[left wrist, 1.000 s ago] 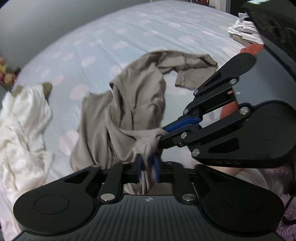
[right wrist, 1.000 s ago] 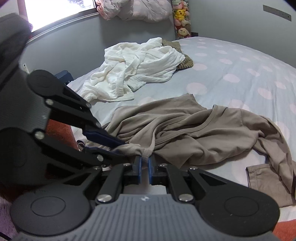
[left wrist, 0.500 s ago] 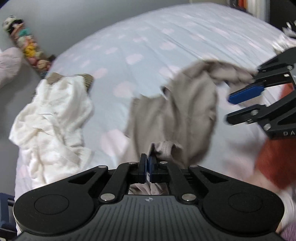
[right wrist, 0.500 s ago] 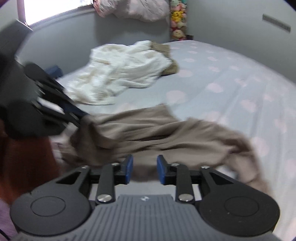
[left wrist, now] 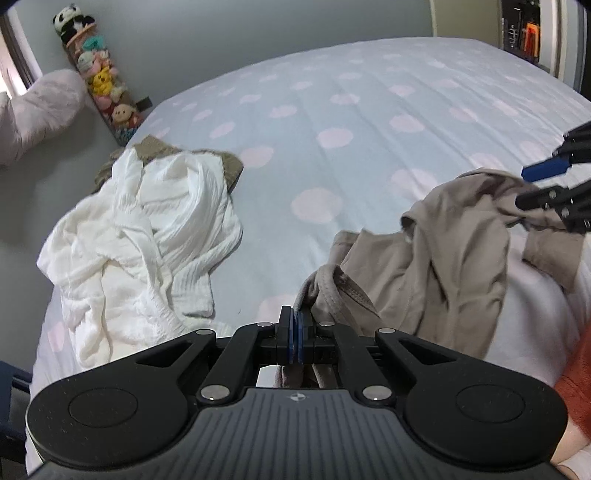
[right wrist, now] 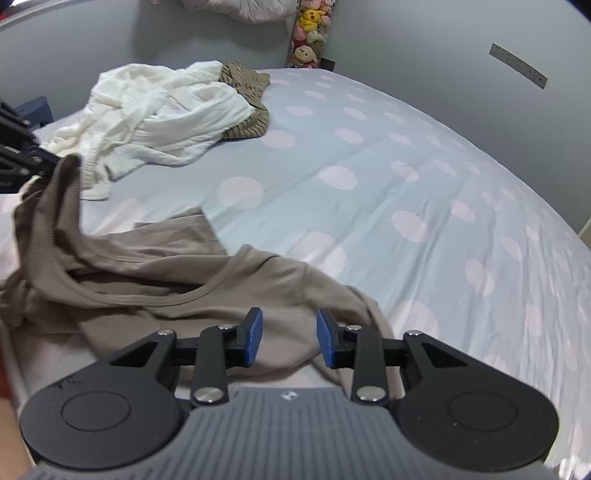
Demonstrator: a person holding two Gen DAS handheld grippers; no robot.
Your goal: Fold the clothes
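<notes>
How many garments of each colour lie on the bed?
White garment: 1
Taupe garment: 1
Striped brown garment: 1, mostly under the white one
Total: 3

I am working in a bedroom at home; a wide bed (left wrist: 369, 122) is taking up most of what I am seeing, its pale blue sheet dotted with pink circles; loose clothes are lying on it, a crumpled white garment (left wrist: 147, 236), a striped brown knit (right wrist: 245, 86) under its far edge, and a taupe top (right wrist: 155, 280) spread nearer to me; a hanging column of plush toys (left wrist: 99, 81) is running down the grey wall (left wrist: 229, 33) in the corner; a fluffy pink cushion (left wrist: 40, 110) is sitting beside them by the window.
</notes>
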